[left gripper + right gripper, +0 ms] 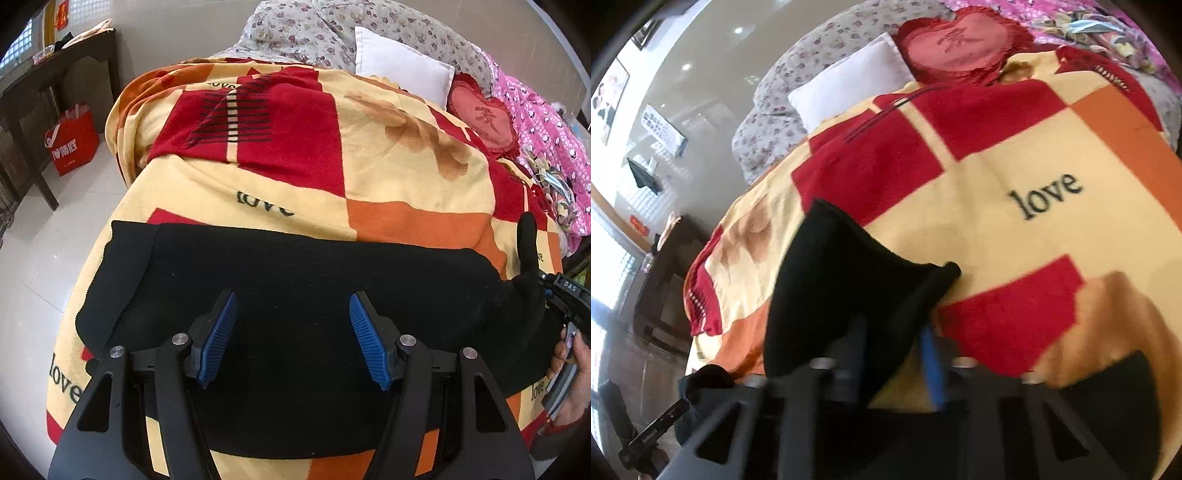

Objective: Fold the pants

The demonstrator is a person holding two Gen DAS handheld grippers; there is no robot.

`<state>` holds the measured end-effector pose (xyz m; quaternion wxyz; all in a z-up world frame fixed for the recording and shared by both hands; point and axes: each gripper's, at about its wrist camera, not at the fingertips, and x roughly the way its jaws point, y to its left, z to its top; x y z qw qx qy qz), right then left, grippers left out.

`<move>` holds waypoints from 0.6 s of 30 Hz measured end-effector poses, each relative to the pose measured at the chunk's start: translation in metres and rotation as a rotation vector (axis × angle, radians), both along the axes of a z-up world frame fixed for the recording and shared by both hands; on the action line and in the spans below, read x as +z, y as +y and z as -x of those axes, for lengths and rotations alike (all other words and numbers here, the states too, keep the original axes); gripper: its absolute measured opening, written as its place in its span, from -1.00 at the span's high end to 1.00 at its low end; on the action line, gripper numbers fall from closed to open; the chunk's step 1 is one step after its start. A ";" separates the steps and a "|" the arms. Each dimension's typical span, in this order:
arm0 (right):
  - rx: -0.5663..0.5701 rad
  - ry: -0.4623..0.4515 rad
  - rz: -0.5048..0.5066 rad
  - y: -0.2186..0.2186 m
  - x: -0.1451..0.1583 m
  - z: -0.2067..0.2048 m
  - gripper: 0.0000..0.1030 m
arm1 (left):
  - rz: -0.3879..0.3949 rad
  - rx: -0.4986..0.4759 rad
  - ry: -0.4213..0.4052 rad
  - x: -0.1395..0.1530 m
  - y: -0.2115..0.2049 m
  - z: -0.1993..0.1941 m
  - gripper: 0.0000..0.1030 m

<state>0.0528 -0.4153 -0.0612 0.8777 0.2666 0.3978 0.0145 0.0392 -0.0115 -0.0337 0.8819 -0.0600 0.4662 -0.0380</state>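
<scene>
The black pants (295,280) lie flat across the blanket (388,177), with bare blanket beyond their far edge, ahead of the fingers. The left gripper (293,339) hangs over them, fingers wide and empty. The right gripper (897,354) has its fingers pinched shut on a raised fold of pants.

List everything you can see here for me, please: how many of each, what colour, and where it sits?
pants: one, black, spread across the near part of the blanket, one end lifted at the right
blanket: one, yellow, red and orange checks with "love" printed, covering the bed
white pillow: one, at the head of the bed
heart cushion: one, red, right of the pillow
floral quilt: one, grey with small flowers, behind the pillow
pink bedding: one, far right
red bag: one, on the floor at left
dark table: one, by the left wall
left gripper: jaws open above the pants
right gripper: jaws shut on the pants
hand: one, holding the right gripper
</scene>
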 end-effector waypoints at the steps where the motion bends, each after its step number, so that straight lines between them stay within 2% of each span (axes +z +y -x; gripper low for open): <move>1: -0.007 -0.030 0.004 -0.003 0.006 0.008 0.88 | -0.001 -0.002 -0.002 0.001 0.000 0.001 -0.23; 5: -0.064 -0.143 0.026 -0.021 0.041 0.058 0.89 | -0.007 -0.004 -0.017 0.007 -0.001 0.004 -0.23; 8: -0.117 -0.167 0.062 -0.033 0.061 0.111 0.89 | 0.003 -0.003 -0.027 0.010 0.000 0.006 -0.23; 11: -0.164 -0.124 0.077 -0.042 0.055 0.149 0.89 | 0.005 0.002 -0.017 0.006 0.001 0.007 -0.23; 14: -0.194 -0.044 0.055 -0.055 0.027 0.168 0.89 | 0.013 0.003 0.007 0.001 0.000 0.007 -0.23; 16: -0.170 -0.072 0.018 -0.058 0.025 0.173 0.89 | 0.016 0.005 0.012 0.000 -0.002 0.008 -0.23; 18: -0.148 -0.104 0.079 -0.050 0.035 0.174 0.89 | 0.017 0.001 0.002 0.004 -0.005 0.012 -0.23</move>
